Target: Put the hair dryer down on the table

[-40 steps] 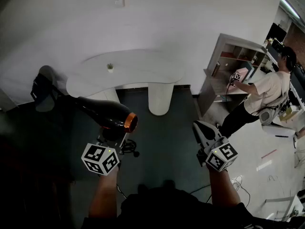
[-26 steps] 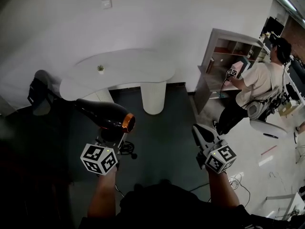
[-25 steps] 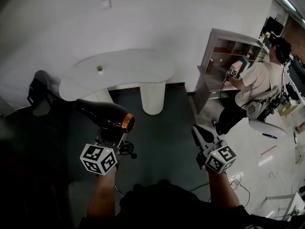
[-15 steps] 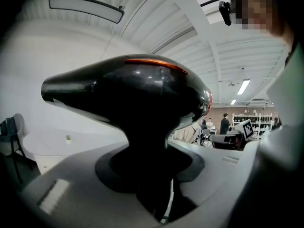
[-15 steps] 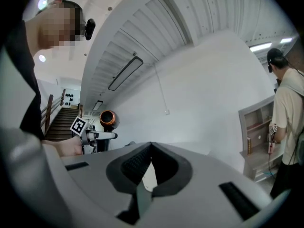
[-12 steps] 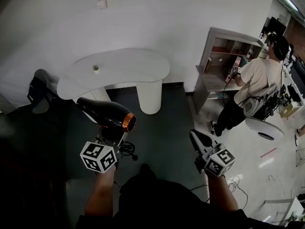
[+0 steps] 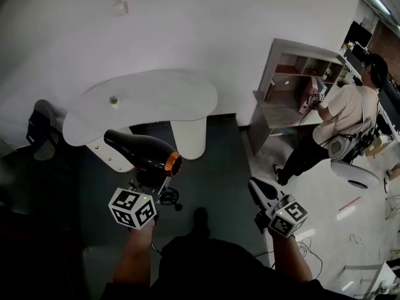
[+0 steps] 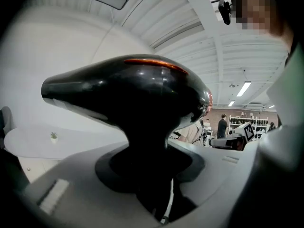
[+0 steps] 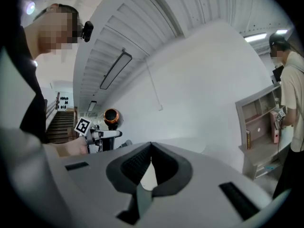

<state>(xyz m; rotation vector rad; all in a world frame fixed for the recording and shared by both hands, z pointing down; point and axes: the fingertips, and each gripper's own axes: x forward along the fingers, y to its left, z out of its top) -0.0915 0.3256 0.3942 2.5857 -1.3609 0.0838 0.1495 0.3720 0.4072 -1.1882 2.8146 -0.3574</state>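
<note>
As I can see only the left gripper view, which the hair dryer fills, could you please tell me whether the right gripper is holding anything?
Observer: No, the right gripper is empty. Its jaws are together with nothing between them.
Operator: Thank you. Is it anywhere near the hair dryer?
Observer: No. In the head view it is well apart from the hair dryer, off to its right.
Operator: And what is on the tabletop?
Observer: The white table shows only a small plant, toward its left end.
</note>
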